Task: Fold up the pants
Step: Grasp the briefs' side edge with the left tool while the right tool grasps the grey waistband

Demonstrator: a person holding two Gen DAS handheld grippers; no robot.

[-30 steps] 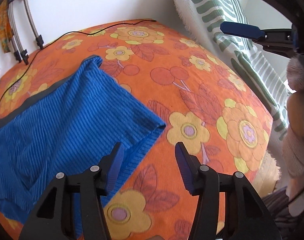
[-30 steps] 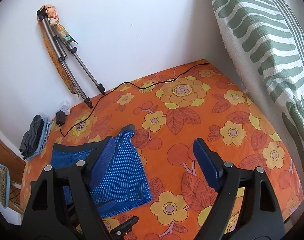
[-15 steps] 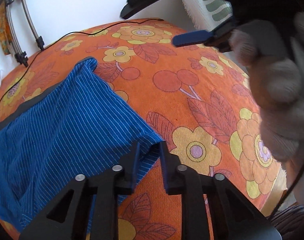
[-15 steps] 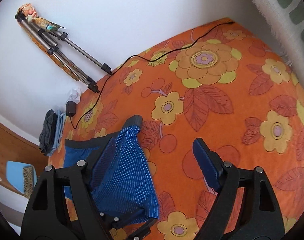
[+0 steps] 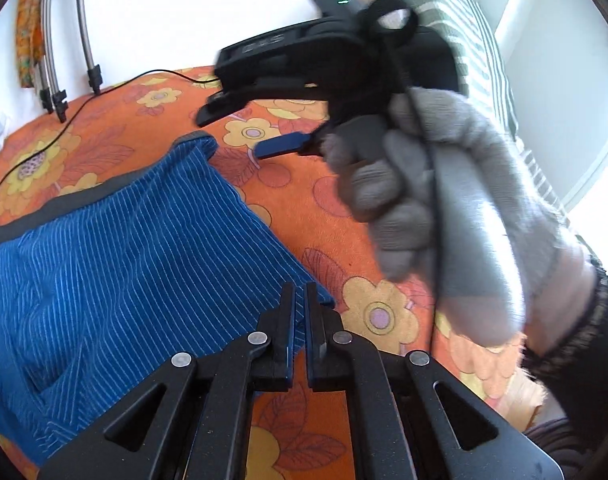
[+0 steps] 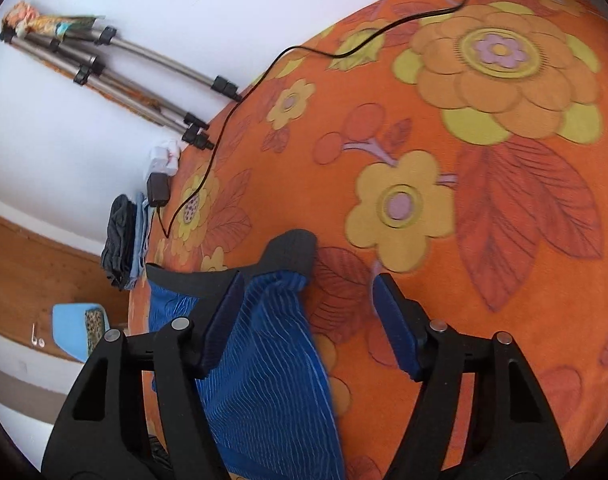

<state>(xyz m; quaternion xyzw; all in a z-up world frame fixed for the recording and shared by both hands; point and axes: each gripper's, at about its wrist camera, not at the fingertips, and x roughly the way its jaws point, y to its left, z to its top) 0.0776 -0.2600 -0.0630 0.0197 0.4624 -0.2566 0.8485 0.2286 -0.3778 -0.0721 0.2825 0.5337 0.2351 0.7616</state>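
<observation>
The blue striped pants [image 5: 116, 264] with a dark grey waistband lie flat on the orange flowered cover [image 5: 296, 184]. My left gripper [image 5: 300, 312] is shut on the near right corner of the pants. In the right wrist view the pants [image 6: 272, 364] run up to the waistband corner [image 6: 292, 246]. My right gripper [image 6: 308, 312] is open, low over that corner, with its jaws to either side of the fabric. It also shows in the left wrist view [image 5: 280, 146], held by a grey-gloved hand [image 5: 436, 208].
A black cable [image 6: 264, 76] runs across the far side of the cover. Tripod legs [image 6: 152, 80] lean on the white wall. A charger [image 6: 158, 188] and folded clothes [image 6: 124, 236] sit at the left edge. A green striped cloth [image 5: 460, 28] hangs at right.
My left gripper closed on the pants corner. My right gripper came down and forward toward the waistband corner, staying open.
</observation>
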